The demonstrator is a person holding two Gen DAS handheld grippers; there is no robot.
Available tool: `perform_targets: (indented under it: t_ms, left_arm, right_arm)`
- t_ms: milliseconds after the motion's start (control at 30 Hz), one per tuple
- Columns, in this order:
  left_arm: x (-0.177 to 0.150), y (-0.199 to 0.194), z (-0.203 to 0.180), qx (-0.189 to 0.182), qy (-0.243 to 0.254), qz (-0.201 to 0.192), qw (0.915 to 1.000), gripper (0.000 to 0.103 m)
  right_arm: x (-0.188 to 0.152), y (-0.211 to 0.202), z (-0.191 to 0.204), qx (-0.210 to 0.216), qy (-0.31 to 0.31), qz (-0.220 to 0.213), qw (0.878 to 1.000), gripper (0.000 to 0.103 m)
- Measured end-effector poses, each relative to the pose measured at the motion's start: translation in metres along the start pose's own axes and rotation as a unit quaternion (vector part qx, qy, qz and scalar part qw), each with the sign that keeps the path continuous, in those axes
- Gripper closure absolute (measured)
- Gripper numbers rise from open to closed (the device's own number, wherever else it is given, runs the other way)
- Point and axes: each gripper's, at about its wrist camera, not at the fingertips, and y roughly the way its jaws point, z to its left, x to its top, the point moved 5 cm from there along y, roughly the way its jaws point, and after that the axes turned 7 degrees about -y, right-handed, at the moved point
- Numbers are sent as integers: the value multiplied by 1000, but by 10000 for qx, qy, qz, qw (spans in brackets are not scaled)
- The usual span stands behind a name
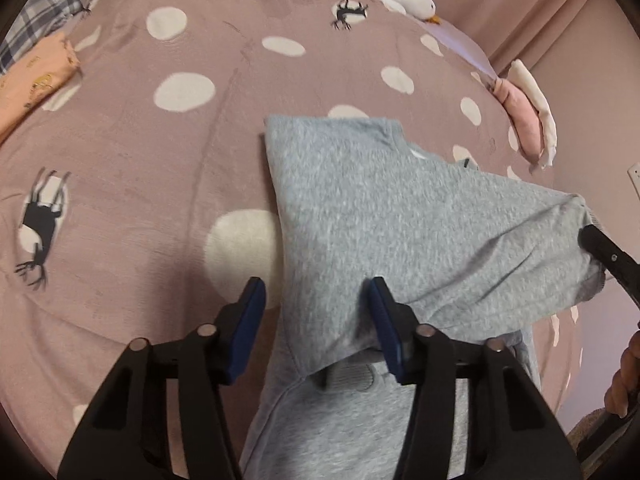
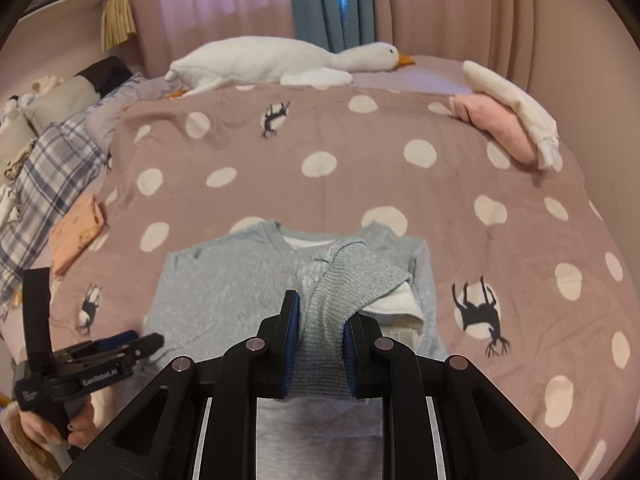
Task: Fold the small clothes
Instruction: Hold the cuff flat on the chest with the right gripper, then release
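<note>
A small grey sweatshirt lies on the pink spotted blanket, with one part lifted and folded over its body. My right gripper is shut on the ribbed grey cuff, which it holds above the garment. In the left wrist view that gripper shows as a black finger at the lifted cloth's right corner. My left gripper is over the sweatshirt's near left edge. Its jaws stand apart with grey cloth between them, and the blue pads are clear of it. The right wrist view shows it at the garment's left side.
A white plush goose lies at the far side of the bed. Folded pink and white clothes sit at the right edge, and a folded orange garment and a plaid blanket at the left. Curtains hang behind.
</note>
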Motion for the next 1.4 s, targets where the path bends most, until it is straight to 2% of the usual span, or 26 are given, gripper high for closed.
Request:
perform_targets:
  t_ms: [367,867,1200,1300,1400]
  left_arm:
    - [-8,25,5,176,-126,349,9992,51]
    - [-11,36,0,364,67,328,9988,42]
    - [-11,35,1,298,46,357,9989,41]
    - [-16,28,2,166,-34,525,9985,41]
    - [-21,21,8,8,-185,585,9981,41]
  right_arm:
    - [-26,32,-15,91,303,442,9985,82]
    - [-47,54,-25,43,397,788,9961,82]
    - [-63,71,-33,10,506,953,9942,82]
    - [-68,71,-38,42,630,871,9942,78]
    - [-68,60,-45,91,701,705,9950,65]
